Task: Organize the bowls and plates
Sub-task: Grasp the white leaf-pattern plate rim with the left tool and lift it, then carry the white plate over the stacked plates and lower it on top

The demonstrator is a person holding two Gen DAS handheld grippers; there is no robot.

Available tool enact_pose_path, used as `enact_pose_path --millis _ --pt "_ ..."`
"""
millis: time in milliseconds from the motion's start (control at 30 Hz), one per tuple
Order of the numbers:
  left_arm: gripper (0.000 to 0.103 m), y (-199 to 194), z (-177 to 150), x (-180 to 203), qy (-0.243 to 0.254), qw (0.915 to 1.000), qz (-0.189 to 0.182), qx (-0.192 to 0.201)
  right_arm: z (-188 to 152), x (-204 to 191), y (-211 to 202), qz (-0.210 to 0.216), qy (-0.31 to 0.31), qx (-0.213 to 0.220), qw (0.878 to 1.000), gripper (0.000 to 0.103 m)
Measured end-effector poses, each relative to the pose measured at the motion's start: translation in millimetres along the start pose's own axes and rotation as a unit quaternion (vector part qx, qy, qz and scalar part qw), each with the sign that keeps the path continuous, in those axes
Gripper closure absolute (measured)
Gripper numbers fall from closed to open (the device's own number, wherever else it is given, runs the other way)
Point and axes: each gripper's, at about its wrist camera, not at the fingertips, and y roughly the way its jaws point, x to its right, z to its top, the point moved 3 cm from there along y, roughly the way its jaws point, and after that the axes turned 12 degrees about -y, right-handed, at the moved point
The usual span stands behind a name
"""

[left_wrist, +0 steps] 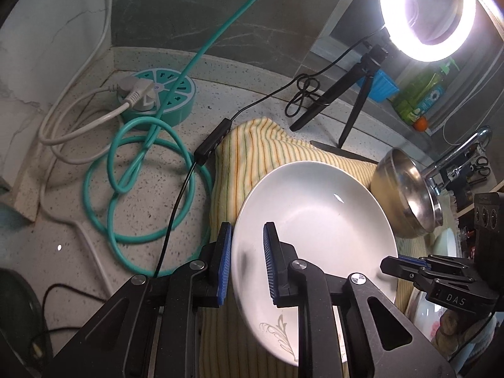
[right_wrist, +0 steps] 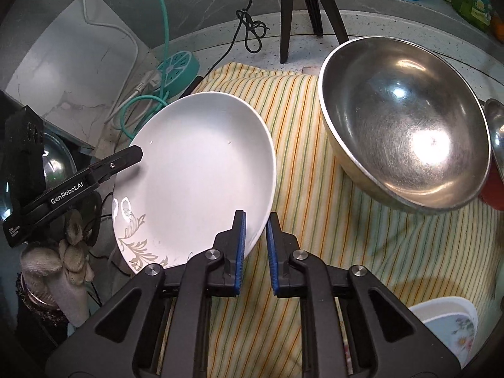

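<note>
A white plate [left_wrist: 315, 239] with a grey leaf print is held tilted above the striped yellow cloth [left_wrist: 252, 148]. My left gripper [left_wrist: 247, 245] is shut on its left rim, one pad on each face. My right gripper [right_wrist: 255, 226] is shut on the plate's [right_wrist: 195, 173] opposite rim. The right gripper also shows at the plate's right edge in the left wrist view [left_wrist: 406, 261], and the left gripper in the right wrist view [right_wrist: 126, 157]. A large steel bowl [right_wrist: 406, 123] rests tilted on the cloth [right_wrist: 330, 220] to the right of the plate.
A teal round power strip [left_wrist: 160, 97] with teal and white cables lies on the speckled counter [left_wrist: 63, 214] at left. A ring light [left_wrist: 428, 12] on a black tripod [left_wrist: 343, 100] stands behind the cloth. A tap [left_wrist: 456, 154] is at right. A floral white dish [right_wrist: 447, 327] sits at lower right.
</note>
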Motion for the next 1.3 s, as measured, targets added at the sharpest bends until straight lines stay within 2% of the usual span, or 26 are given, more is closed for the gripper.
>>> enact_pose_path --millis 400,633,967,1300 --pt "0.085 -47 -45 32 -0.002 0.9997 -0.019 0.016 -41 -3 -61 0.011 -0.003 0.034 0.999 0.090" --pt "0.085 -64 -68 65 0.010 0.9990 -0.033 0.028 -70 16 -91 0.013 0.005 0.040 0.999 0.090" --pt "0.085 -62 -110 110 0.010 0.9985 -0.052 0.017 -107 54 -132 0.000 0.015 0.050 0.999 0.090" --pt "0.085 -52 -147 146 0.009 0.9979 -0.063 -0.006 -139 87 -153 -0.013 0.029 0.047 0.998 0.090"
